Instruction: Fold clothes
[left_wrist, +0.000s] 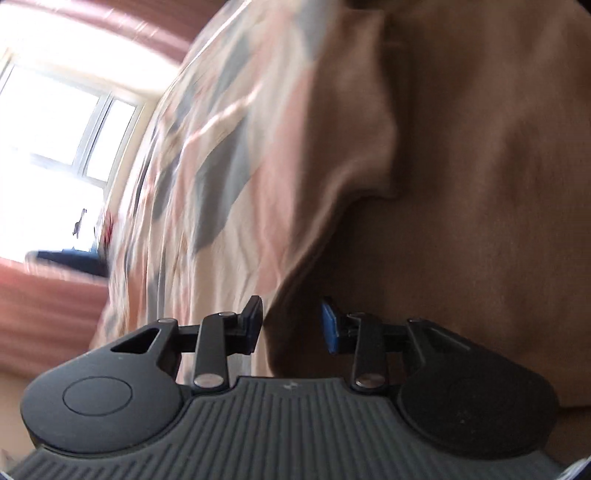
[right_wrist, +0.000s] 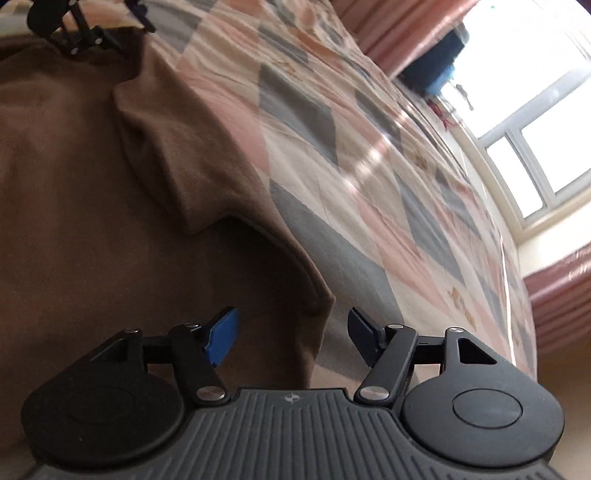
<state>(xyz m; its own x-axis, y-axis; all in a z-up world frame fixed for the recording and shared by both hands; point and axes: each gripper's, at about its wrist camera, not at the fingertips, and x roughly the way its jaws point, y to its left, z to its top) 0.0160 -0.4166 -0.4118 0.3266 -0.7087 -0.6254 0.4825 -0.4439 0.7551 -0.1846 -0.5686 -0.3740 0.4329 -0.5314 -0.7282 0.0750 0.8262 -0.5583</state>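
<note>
A: Hovering w/ both open — our left gripper (left_wrist: 291, 326) and right gripper (right_wrist: 293, 338) hold nothing; brown garment (right_wrist: 92, 177) lies spread on the patchwork bedspread (right_wrist: 369, 166).

B: Looks soft, light, floppy. We'd pinch the hem corner (right_wrist: 317, 295), prob.

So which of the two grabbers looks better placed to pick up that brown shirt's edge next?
Probably the right gripper: its open jaws straddle the brown shirt's hem corner on the patterned bedsheet. The left gripper, also open, faces a flat fabric expanse.
</note>
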